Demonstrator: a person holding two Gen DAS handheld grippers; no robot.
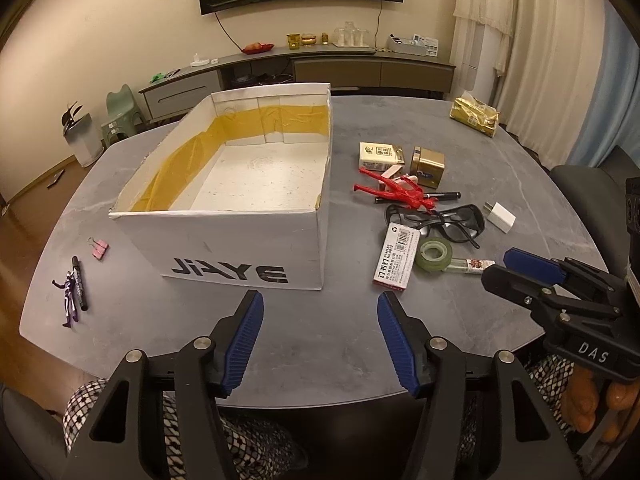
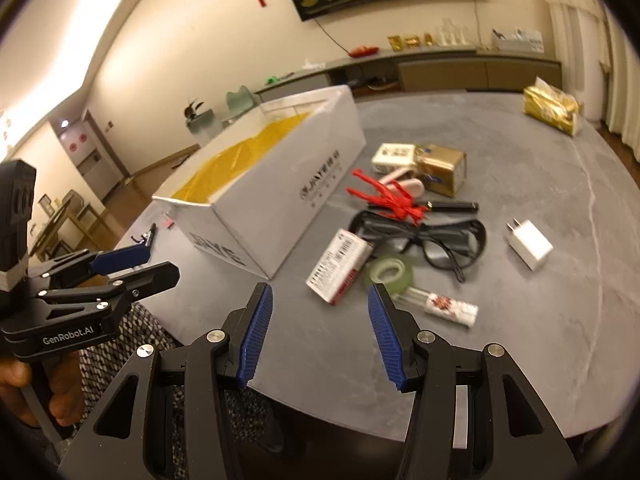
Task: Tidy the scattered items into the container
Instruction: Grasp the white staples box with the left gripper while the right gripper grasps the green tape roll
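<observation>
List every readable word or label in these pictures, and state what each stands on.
"JiAYE": front of the white box, seen upside down.
"DAS": body of the right tool.
"GenRobot.AI": body of the left tool.
Staple box: label print too small to read.
White carton and gold tin: unreadable.

- Left black plastic two-finger gripper [image 1: 320, 338]: 2 ribbed blue pads [image 1: 245, 344], silver pivot screws, "GenRobot.AI" lettering in white.
- Right black plastic two-finger gripper [image 2: 320, 334]: same blue pads, "DAS" label.
- Black-and-white checked garment [image 1: 240, 444].
</observation>
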